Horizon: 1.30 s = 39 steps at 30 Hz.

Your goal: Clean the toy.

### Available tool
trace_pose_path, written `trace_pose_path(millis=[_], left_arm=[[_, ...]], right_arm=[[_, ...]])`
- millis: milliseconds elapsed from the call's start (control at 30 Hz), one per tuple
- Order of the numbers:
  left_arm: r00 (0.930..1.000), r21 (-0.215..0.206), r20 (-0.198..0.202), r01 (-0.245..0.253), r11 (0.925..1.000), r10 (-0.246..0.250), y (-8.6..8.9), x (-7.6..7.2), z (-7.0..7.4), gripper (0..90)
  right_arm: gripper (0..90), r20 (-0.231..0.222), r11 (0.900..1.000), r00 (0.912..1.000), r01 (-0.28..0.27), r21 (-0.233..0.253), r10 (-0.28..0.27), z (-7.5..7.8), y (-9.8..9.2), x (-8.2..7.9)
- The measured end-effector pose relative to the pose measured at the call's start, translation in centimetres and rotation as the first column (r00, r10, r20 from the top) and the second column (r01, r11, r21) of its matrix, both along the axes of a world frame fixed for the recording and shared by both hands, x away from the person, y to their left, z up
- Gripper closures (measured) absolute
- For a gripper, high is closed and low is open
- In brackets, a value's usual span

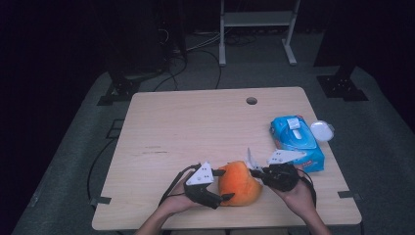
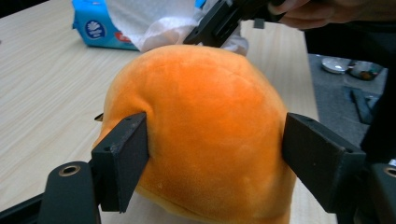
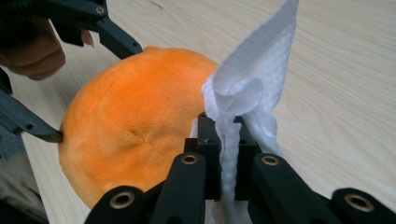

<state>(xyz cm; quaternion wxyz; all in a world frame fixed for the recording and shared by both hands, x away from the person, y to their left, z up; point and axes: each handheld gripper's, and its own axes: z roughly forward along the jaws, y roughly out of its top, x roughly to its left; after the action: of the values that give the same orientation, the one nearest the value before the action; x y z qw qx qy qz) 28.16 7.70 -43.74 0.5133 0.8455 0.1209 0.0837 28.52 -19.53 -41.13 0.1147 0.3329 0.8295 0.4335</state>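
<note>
An orange plush toy (image 1: 238, 183) lies near the table's front edge. My left gripper (image 1: 224, 184) comes from its left, and its jaws press into both sides of the toy (image 2: 210, 126). In its own view the left gripper (image 2: 219, 158) holds the plush tight. My right gripper (image 1: 257, 171) sits at the toy's right, shut on a white wet wipe (image 1: 251, 159) that stands up from its jaws. In the right gripper view, the wipe (image 3: 257, 70) is pinched in the right gripper (image 3: 228, 140), right beside the toy (image 3: 135, 135).
A blue pack of wipes (image 1: 297, 142) lies at the right of the wooden table (image 1: 195, 127), with a white round lid (image 1: 322, 130) by the edge. A cable hole (image 1: 251, 101) is at the back. A white frame (image 1: 257, 29) stands on the floor beyond.
</note>
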Motion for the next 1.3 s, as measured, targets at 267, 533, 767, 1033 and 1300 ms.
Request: trace_pose_path(millis=[267, 533, 767, 1033, 1300], left_arm=[[0.9999, 0.018, 0.012, -0.01, 0.9998, 0.01, -0.8, 0.0, -0.2, 23.8], [0.9999, 0.002, -0.002, -0.015, 0.9999, 0.015, -0.6, 0.3, -0.4, 22.0], [0.999, -0.018, -0.028, -0.036, 0.9992, 0.036, -0.6, 0.8, -0.6, 18.6], [0.9997, -0.006, 0.008, -0.024, 0.9997, 0.024, -1.5, 0.3, -0.2, 31.7], [0.9998, -0.003, 0.0, -0.021, 0.9998, 0.021, -1.4, 0.4, -0.4, 30.2]], right_arm=[[85.4, 0.059, 0.989, 0.9891, -0.138, 0.051, 0.135, 1.6, 3.7, -2.8], [85.4, 0.08, 0.997, 0.9941, -0.074, 0.007, 0.073, 1.7, 2.8, -2.0], [85.4, 0.028, 0.999, 0.9992, -0.028, 0.016, 0.027, 0.8, 1.3, -1.0], [85.3, 0.07, 0.994, 0.9912, -0.114, 0.007, 0.113, 2.2, 3.6, -2.7], [85.1, 0.091, 0.997, 0.9928, -0.076, -0.023, 0.078, 2.1, 3.6, -2.2]])
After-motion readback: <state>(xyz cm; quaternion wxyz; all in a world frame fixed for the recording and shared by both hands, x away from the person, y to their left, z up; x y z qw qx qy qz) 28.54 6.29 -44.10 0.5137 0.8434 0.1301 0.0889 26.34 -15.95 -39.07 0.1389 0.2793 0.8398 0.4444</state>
